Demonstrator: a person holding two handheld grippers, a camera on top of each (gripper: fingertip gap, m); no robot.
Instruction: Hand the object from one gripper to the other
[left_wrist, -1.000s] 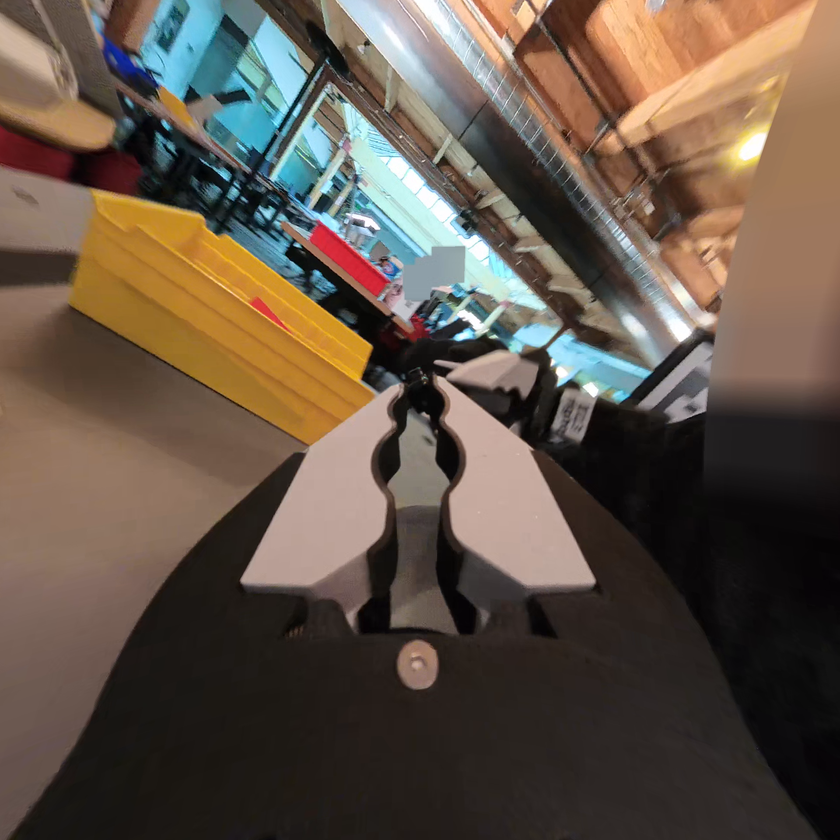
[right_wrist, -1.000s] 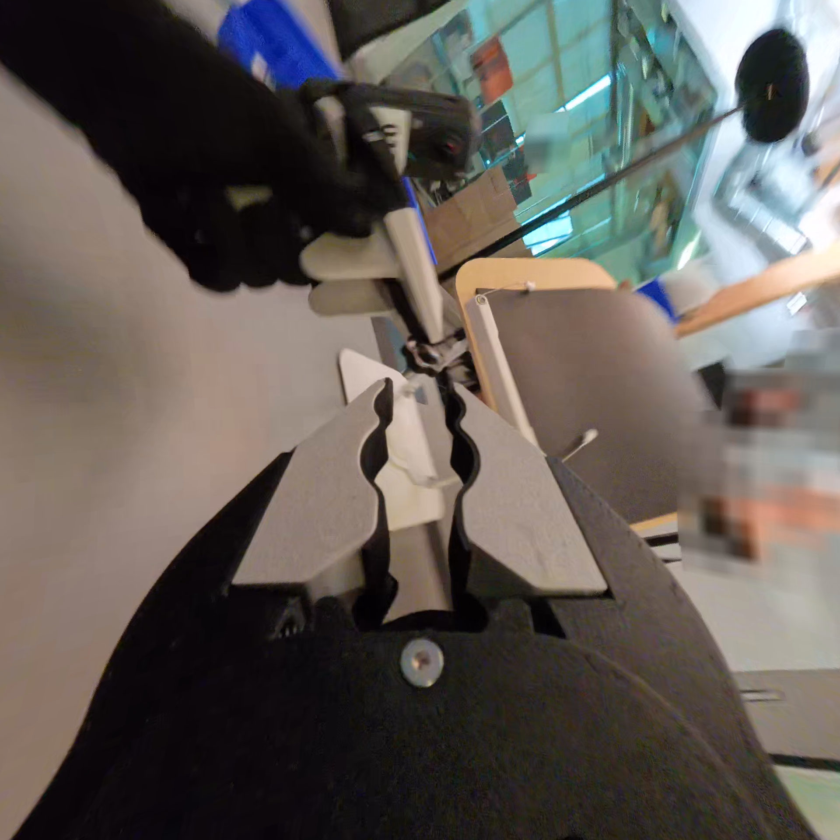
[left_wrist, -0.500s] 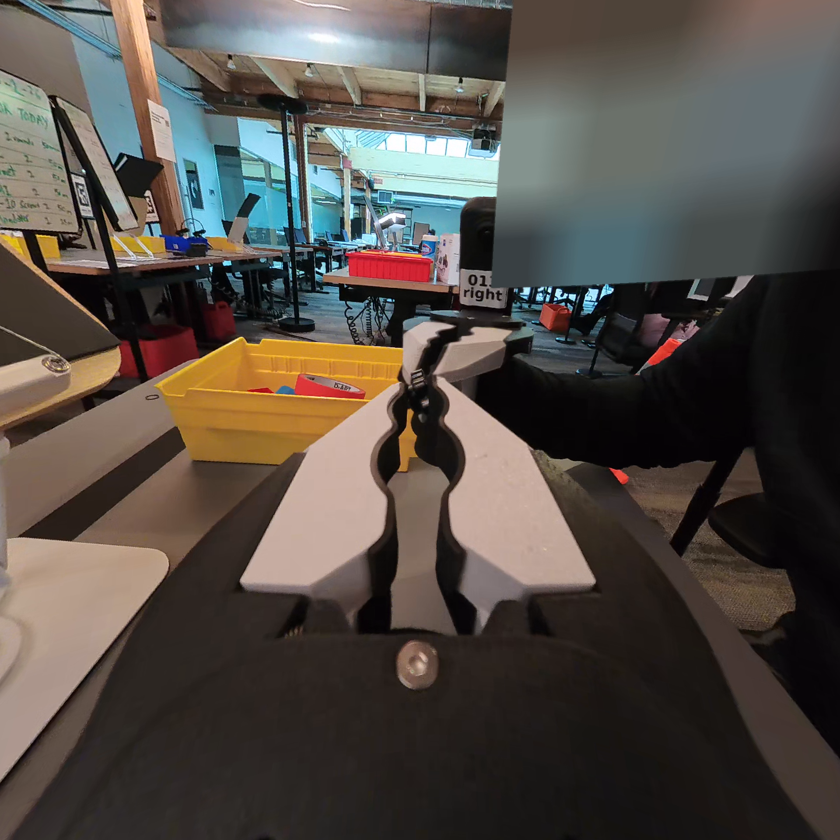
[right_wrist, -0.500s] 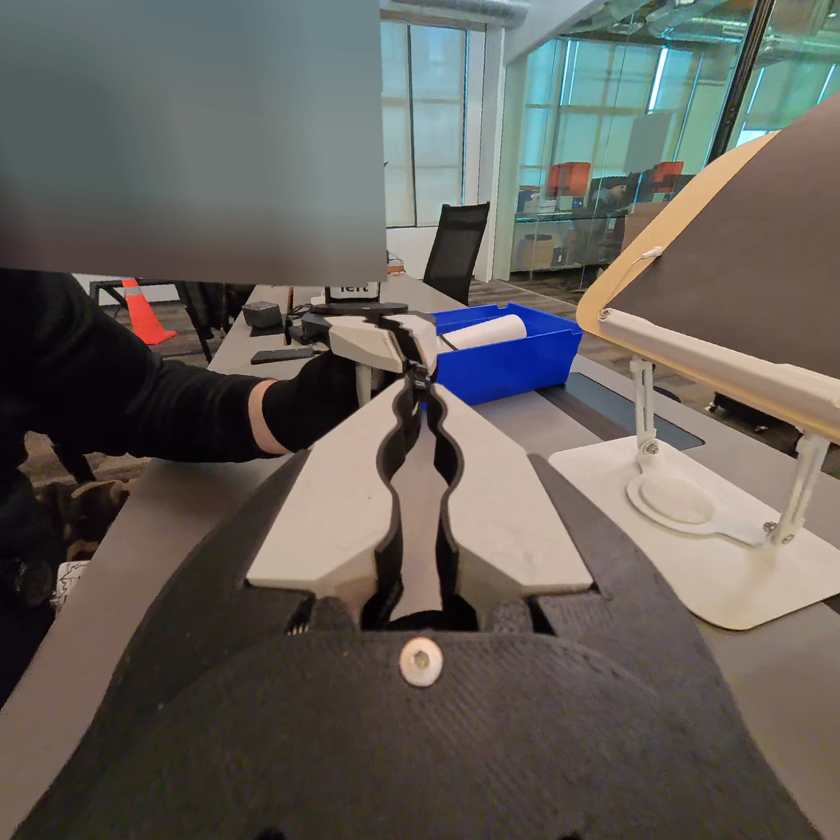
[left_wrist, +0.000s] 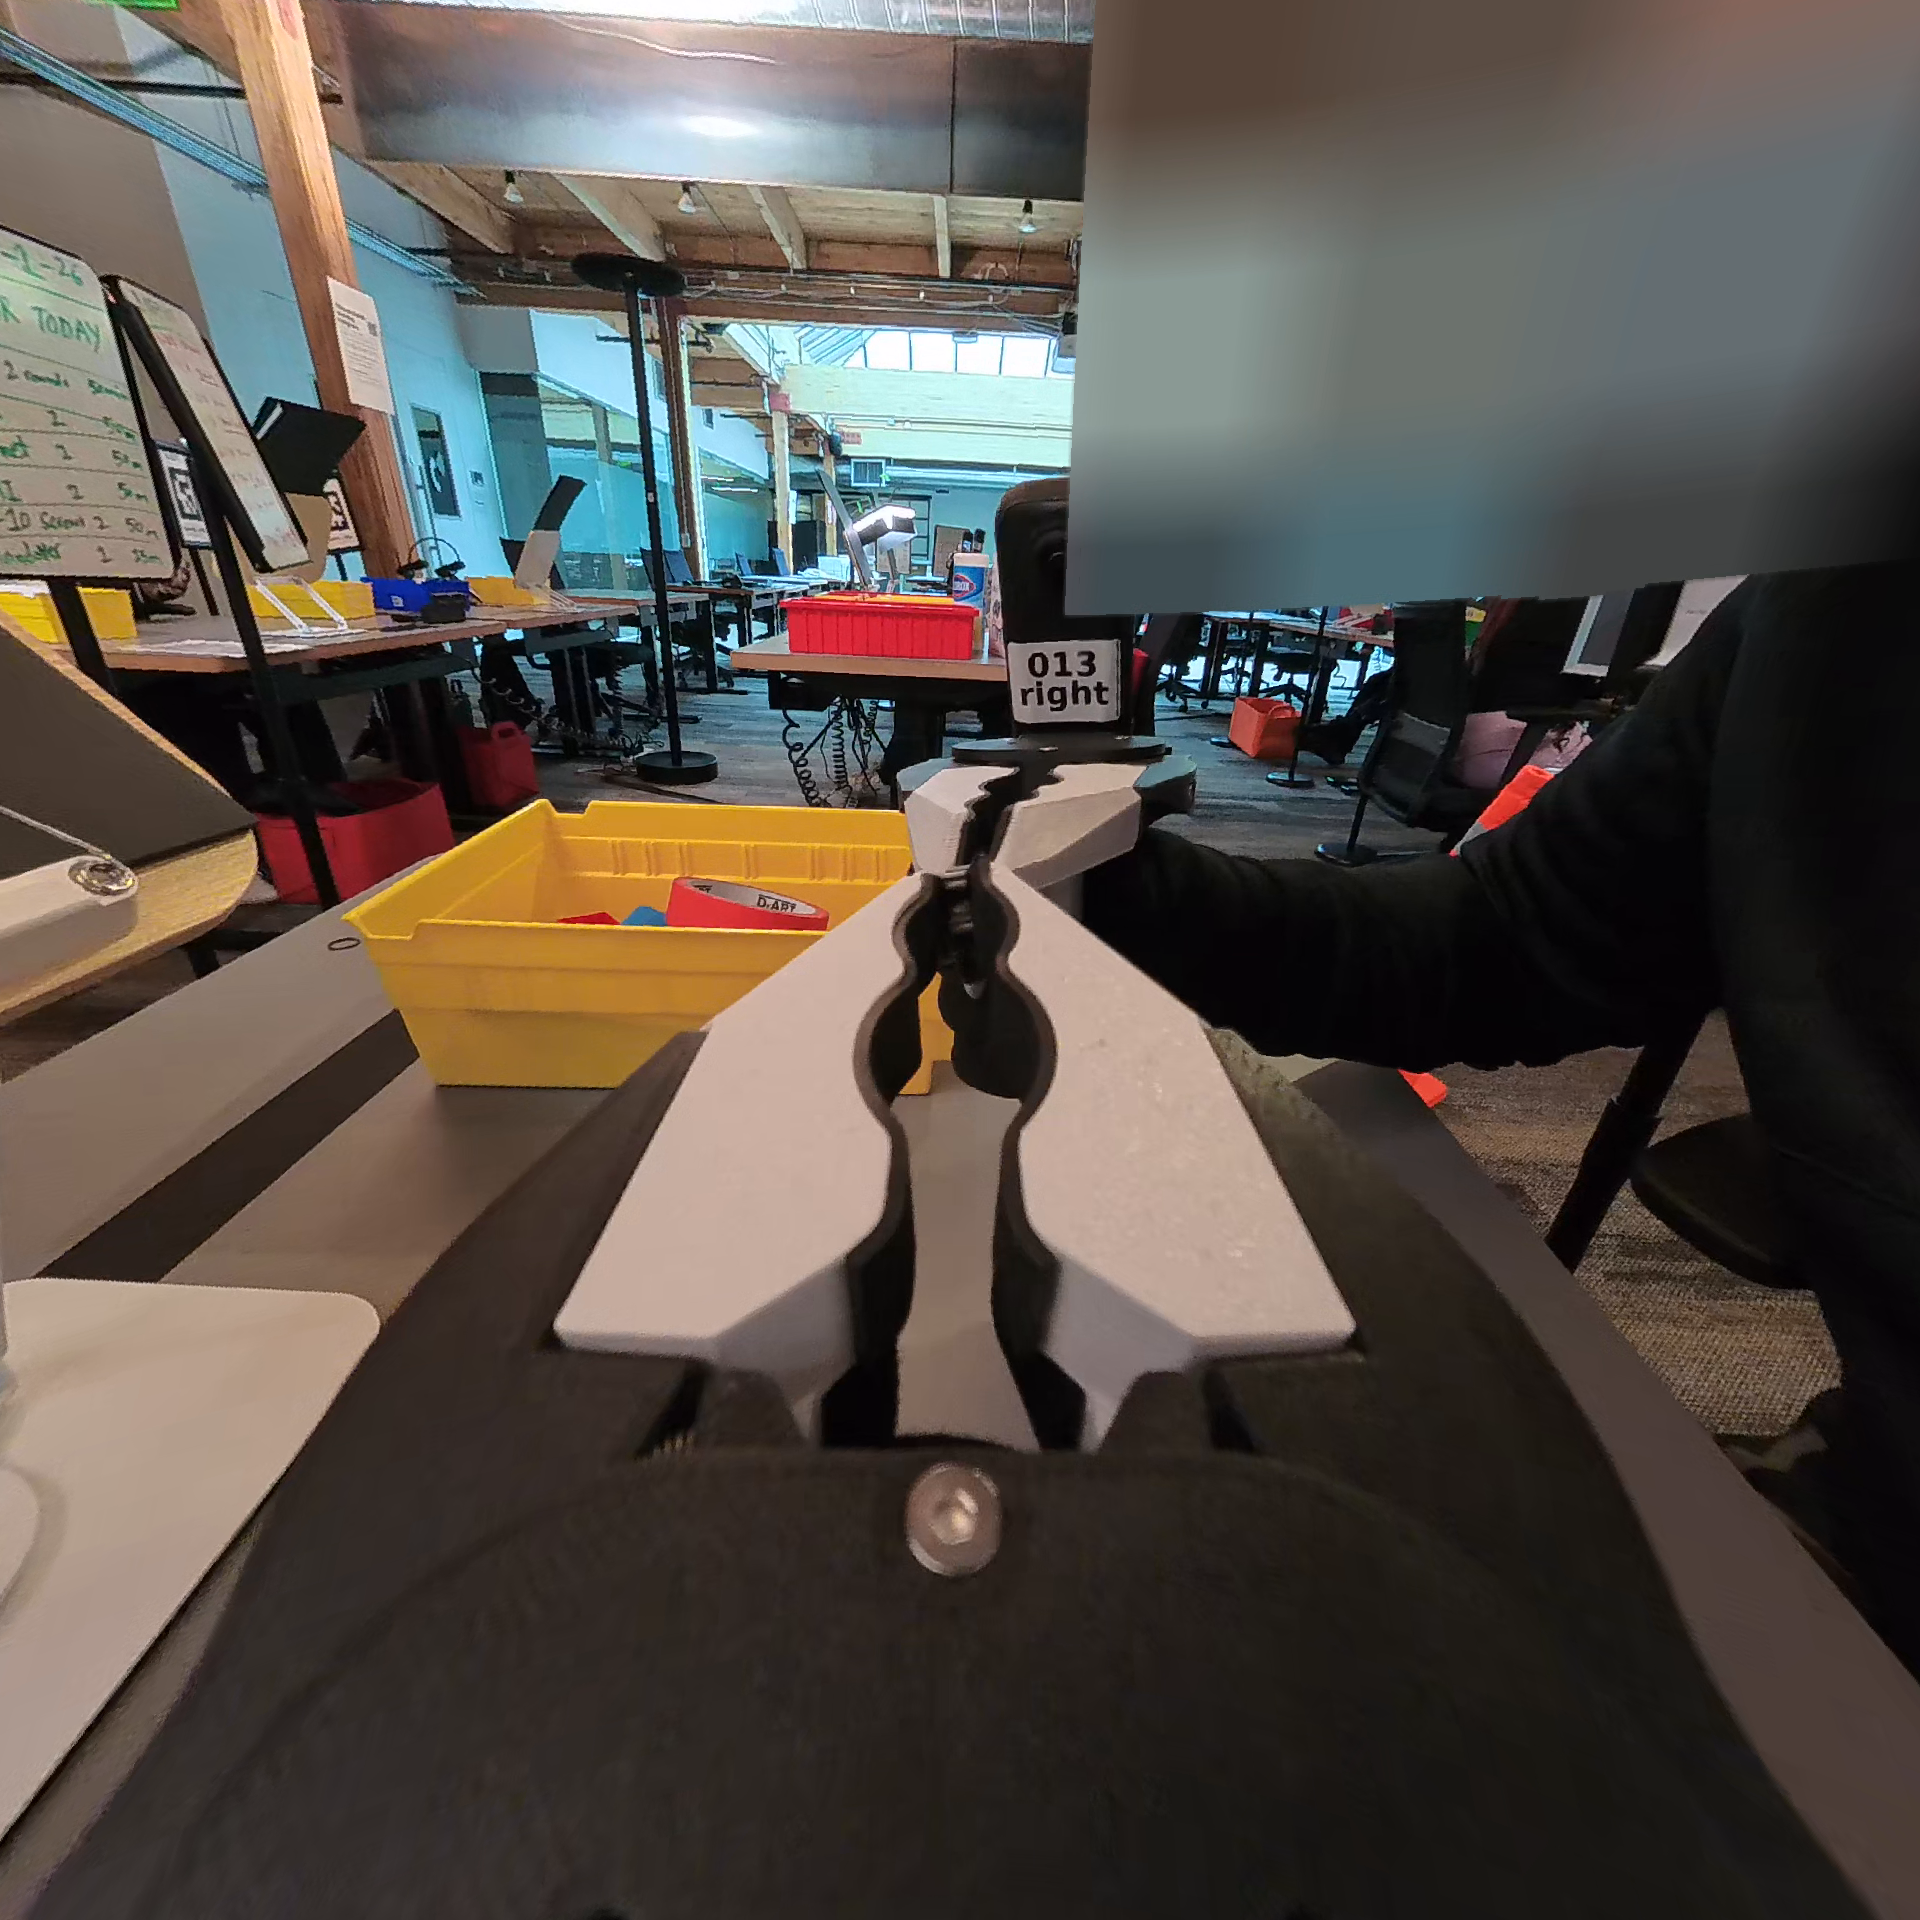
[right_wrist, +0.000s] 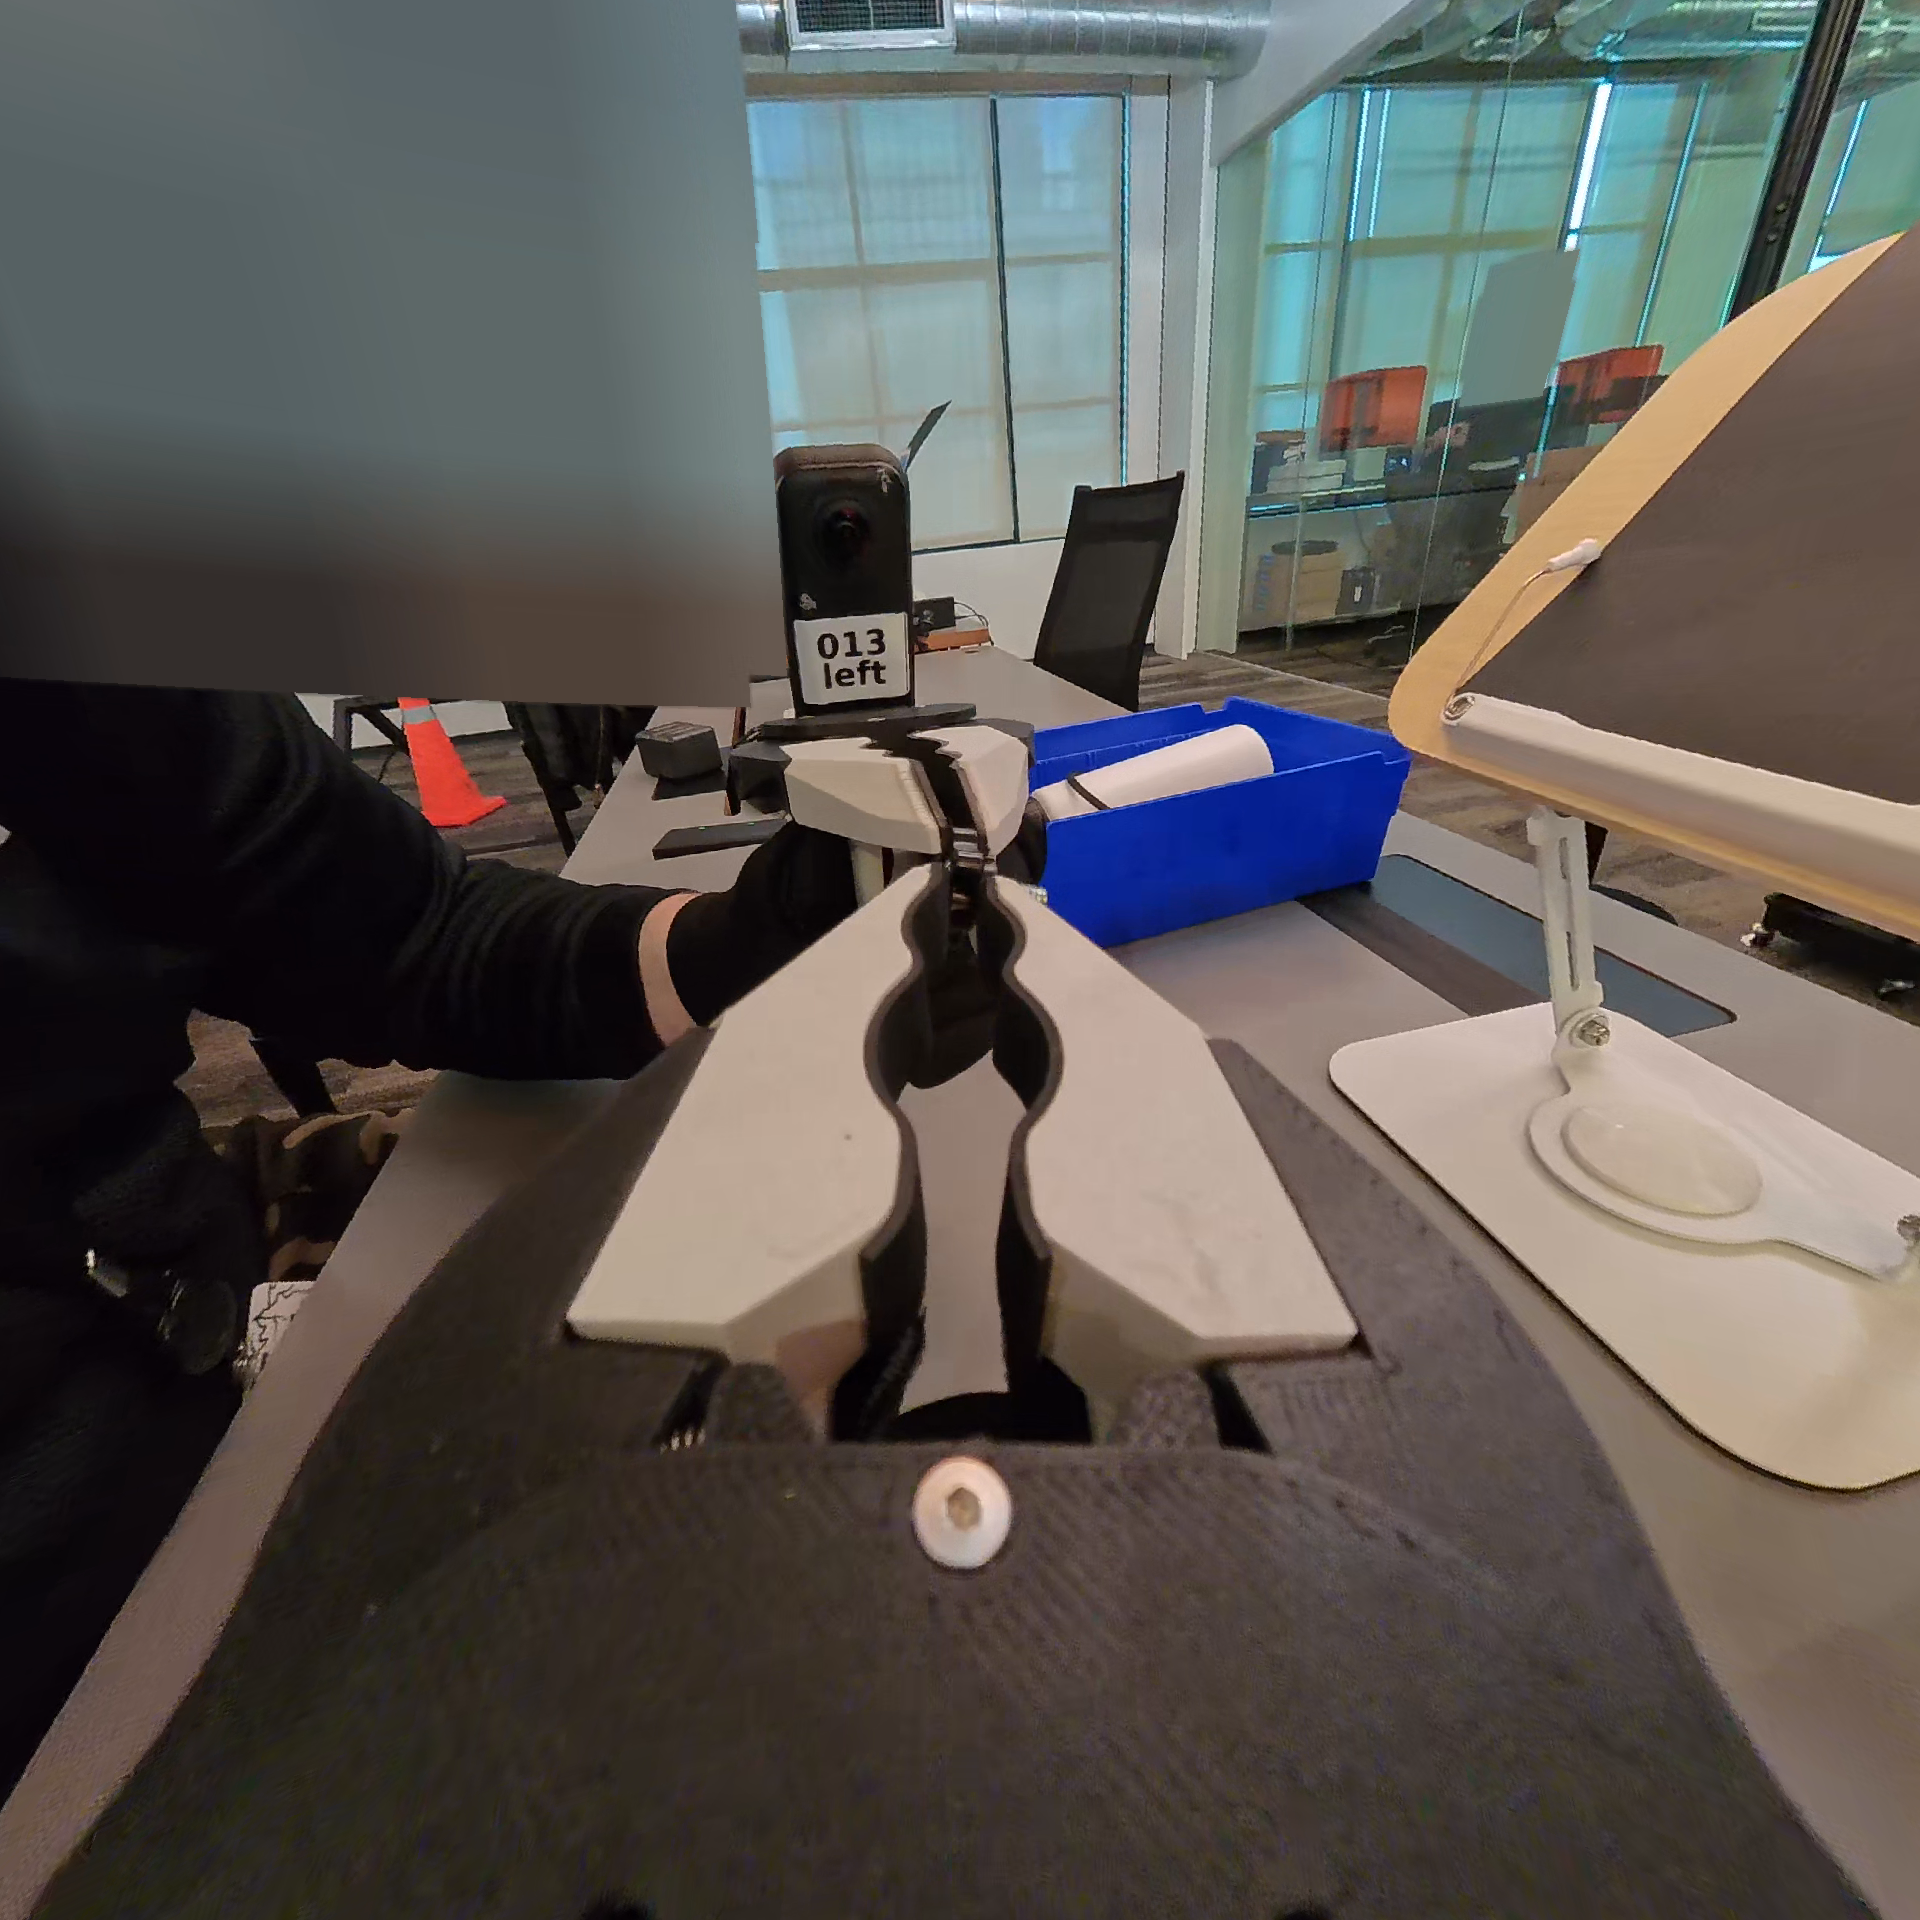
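A small black clip-like object (left_wrist: 962, 906) sits between the tips of both grippers, which meet nose to nose above the grey table (left_wrist: 260, 1122). My left gripper (left_wrist: 961, 883) is shut on it. The right gripper (left_wrist: 982, 821) faces it from beyond, held by a black-gloved hand. In the right wrist view my right gripper (right_wrist: 961, 878) is also shut on the object (right_wrist: 958, 868), with the left gripper (right_wrist: 935, 795) opposite. Most of the object is hidden between the fingers.
A yellow bin (left_wrist: 623, 977) holding a red tape roll (left_wrist: 743, 902) stands behind the left gripper's tips. A blue bin (right_wrist: 1216, 842) with a white roll stands behind the right's. A white stand base (right_wrist: 1662, 1247) with a tilted board lies beside them. The person's black sleeves (left_wrist: 1455, 956) reach across. Less than 4 cm separates the two grippers' tips. Both grippers' tips are roughly 30 centimetres from the white stand base (right_wrist: 1662, 1247).
Both views have swung from a steep tilt to level. The grippers have stayed tip to tip on the object, with almost no movement over the last half second.
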